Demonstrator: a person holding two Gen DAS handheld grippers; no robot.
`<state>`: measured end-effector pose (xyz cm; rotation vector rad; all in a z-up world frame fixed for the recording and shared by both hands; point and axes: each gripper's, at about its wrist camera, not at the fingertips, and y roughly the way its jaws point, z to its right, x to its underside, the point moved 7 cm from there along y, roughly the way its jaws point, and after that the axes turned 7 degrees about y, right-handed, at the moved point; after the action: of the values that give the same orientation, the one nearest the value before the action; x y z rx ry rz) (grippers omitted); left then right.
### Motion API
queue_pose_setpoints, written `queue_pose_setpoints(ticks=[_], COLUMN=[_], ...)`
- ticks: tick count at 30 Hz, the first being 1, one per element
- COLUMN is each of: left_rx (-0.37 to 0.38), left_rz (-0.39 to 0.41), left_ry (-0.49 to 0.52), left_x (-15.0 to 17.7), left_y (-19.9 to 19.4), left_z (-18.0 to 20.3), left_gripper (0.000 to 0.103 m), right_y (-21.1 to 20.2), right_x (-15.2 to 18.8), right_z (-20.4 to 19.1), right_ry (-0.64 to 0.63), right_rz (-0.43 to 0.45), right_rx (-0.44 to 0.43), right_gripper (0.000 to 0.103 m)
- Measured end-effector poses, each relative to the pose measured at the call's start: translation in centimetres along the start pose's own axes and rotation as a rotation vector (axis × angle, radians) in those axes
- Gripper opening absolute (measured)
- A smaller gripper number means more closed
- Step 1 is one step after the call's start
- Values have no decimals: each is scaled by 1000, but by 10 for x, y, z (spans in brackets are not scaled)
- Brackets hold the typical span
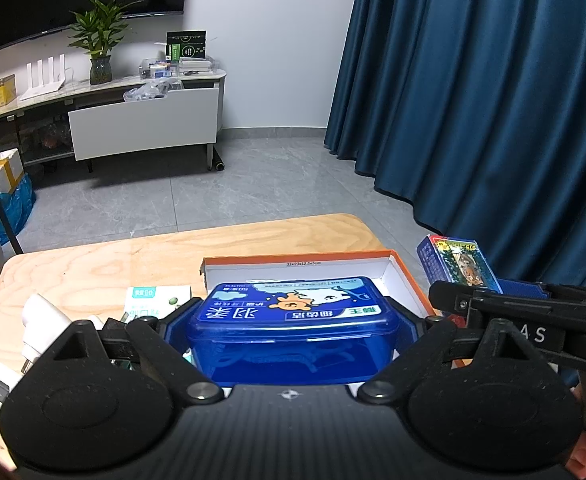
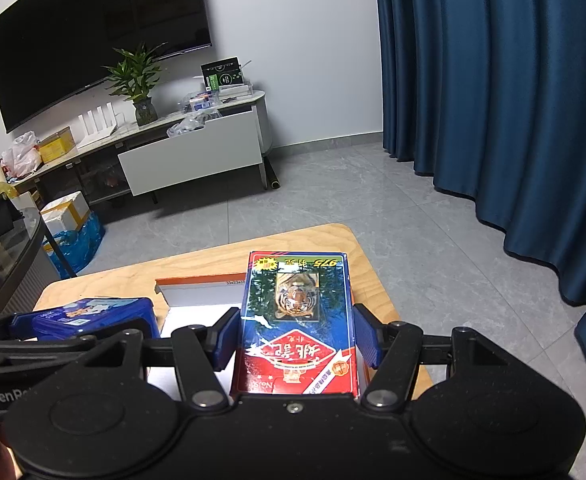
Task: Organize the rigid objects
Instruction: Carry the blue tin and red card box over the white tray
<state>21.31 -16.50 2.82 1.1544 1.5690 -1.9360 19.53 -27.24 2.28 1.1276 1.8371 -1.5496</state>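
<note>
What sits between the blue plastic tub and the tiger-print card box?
An open orange-rimmed cardboard box with a bare white inside lies between the blue plastic tub and the tiger-print card box, per the right wrist view.

both wrist views look down-forward, close over the table point(image 1: 93, 264); both share the orange-rimmed box point(image 2: 197, 292).

The open cardboard tray point(image 1: 397, 280) has bare floor at its far right corner. The blue plastic box point(image 1: 293, 320) fills its near side; a white plug point(image 1: 41, 320) and small packets point(image 1: 153, 300) crowd the table point(image 1: 93, 264) on the left.
</note>
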Motion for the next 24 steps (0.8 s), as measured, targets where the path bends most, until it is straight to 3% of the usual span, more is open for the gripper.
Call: queue_pose_setpoints(ticks=[24], left_rx=[-5], left_rz=[-21], left_ry=[-1], left_x=[4], left_y=[7], left_z=[0], left_gripper=[94], right_y=[13], right_x=[5], right_z=[1], right_ry=[3], right_rz=[-26], right_rx=[3], right_gripper=[72])
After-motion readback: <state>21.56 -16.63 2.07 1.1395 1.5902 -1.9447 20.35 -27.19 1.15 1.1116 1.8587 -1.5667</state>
